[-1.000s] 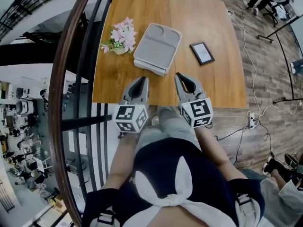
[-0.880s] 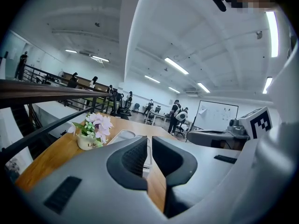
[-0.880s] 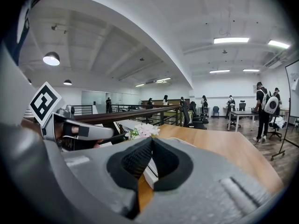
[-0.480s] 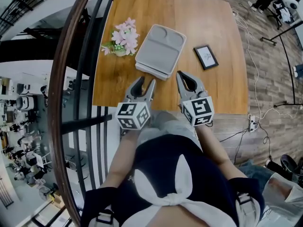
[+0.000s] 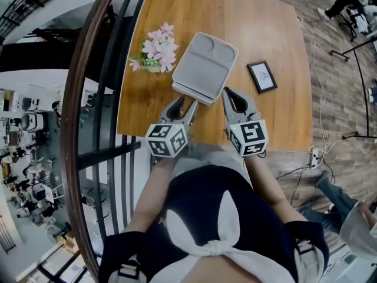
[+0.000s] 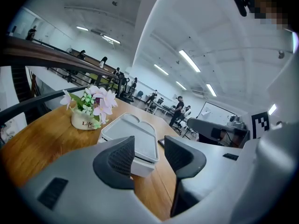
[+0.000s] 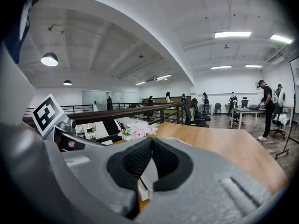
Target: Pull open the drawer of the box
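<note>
A flat grey box lies on the wooden table, its drawer front facing me. My left gripper hovers just before the drawer's near corner; its jaws have just been opening and stand open with nothing between the pads. In the left gripper view the box shows beyond the left gripper, its corner in line with the gap. My right gripper is shut and empty beside the box's near right corner. In the right gripper view the right gripper hides most of the box.
A small pot of pink flowers stands left of the box. A black picture frame lies flat to the right of it. The table's near edge runs under both grippers, and a curved dark railing runs along the left.
The left jaws went from shut to open. Both grippers moved forward over the table's near edge, closer to the box's front. The right jaws stayed shut.
</note>
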{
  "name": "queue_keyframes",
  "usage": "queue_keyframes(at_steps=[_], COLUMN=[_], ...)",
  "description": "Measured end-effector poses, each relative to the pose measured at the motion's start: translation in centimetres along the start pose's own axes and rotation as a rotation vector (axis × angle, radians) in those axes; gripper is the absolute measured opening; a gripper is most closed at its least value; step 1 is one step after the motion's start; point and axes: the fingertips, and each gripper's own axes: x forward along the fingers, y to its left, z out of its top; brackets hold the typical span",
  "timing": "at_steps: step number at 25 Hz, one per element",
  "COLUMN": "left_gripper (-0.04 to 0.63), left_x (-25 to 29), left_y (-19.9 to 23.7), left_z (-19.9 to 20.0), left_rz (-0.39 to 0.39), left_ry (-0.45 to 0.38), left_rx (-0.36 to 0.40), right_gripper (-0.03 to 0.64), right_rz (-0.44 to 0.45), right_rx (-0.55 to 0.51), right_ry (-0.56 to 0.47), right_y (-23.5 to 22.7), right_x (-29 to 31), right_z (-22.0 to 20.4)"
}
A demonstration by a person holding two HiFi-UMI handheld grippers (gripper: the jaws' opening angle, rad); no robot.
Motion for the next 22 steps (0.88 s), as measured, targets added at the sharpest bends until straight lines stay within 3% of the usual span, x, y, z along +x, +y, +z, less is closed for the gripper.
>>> queue_keyframes(at_steps=[22], left_gripper=[0.196], left_x=[4.4], left_y=[5.7], left_z=[-4.9], left_rz=[0.01], left_ry=[0.118], left_rx=[-0.322], right_gripper=[-0.002], right_rz=[0.02], right_rx=[0.016], right_ry=[0.073], right_y=[-1.4], right_x=[4.2], right_z=[-2.3])
